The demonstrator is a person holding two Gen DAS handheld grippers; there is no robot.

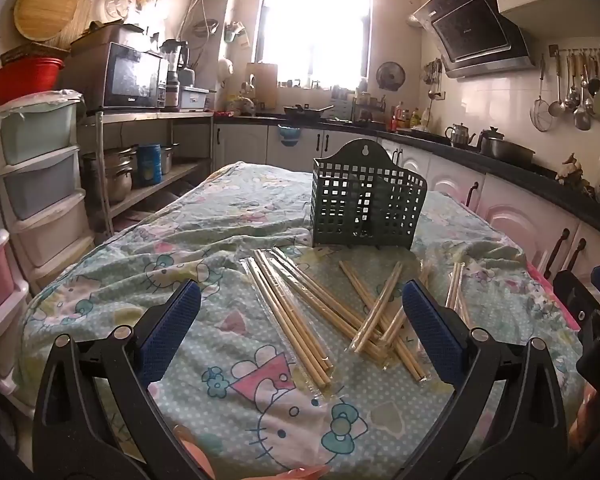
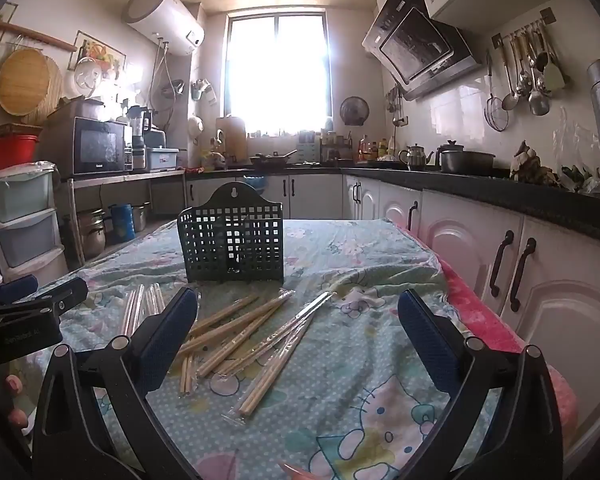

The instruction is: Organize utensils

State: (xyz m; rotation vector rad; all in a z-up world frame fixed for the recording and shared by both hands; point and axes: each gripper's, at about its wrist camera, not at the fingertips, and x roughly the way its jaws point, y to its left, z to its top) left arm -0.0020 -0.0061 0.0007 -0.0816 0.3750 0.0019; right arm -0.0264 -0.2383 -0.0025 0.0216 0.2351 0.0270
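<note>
Several pairs of wooden chopsticks in clear wrappers [image 1: 300,312] lie scattered on the cartoon-print tablecloth [image 1: 180,248]; they also show in the right wrist view [image 2: 240,332]. A dark green perforated utensil holder [image 1: 366,202] stands upright behind them, also seen in the right wrist view [image 2: 232,240]. My left gripper [image 1: 300,300] is open and empty, held above the near chopsticks. My right gripper [image 2: 298,312] is open and empty, above the chopsticks' right side. The right gripper shows at the right edge of the left wrist view [image 1: 588,300].
White cabinets and a black counter [image 2: 500,196] with pots run along the right, close to the table's pink edge [image 2: 476,320]. Plastic drawers [image 1: 40,184] and a shelf with a microwave [image 1: 132,76] stand left.
</note>
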